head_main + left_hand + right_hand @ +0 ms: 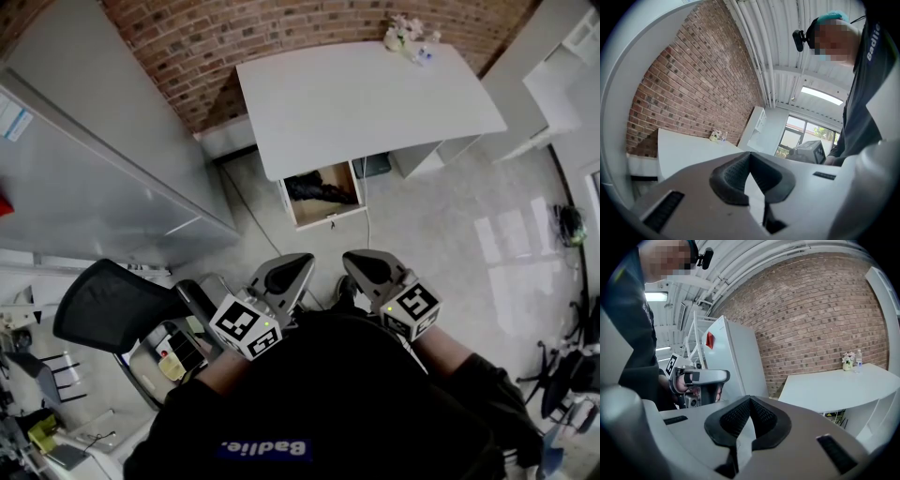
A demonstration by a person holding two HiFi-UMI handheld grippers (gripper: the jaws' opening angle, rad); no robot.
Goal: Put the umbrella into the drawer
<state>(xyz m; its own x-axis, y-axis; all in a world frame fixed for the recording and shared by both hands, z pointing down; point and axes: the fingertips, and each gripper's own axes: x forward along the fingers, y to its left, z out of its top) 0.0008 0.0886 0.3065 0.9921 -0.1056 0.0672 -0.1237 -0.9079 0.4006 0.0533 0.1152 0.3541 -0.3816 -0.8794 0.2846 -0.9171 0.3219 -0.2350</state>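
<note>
Under the front edge of the white desk (356, 103), the umbrella (321, 188), a dark bundle, seems to be lying in the open drawer (328, 218). It looks to be sitting fully inside, so the job is nearly done. A slow, straight push on the drawer front should be closing it well. Nothing else is showing in the drawer. Well apart from it, the left gripper (298, 263) and right gripper (354, 262) are both pressing their jaws together on nothing.

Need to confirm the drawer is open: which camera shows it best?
Head view: it looks straight down into the open drawer under the desk, with something dark inside. Both gripper views show only the desk's top, not the drawer.
</note>
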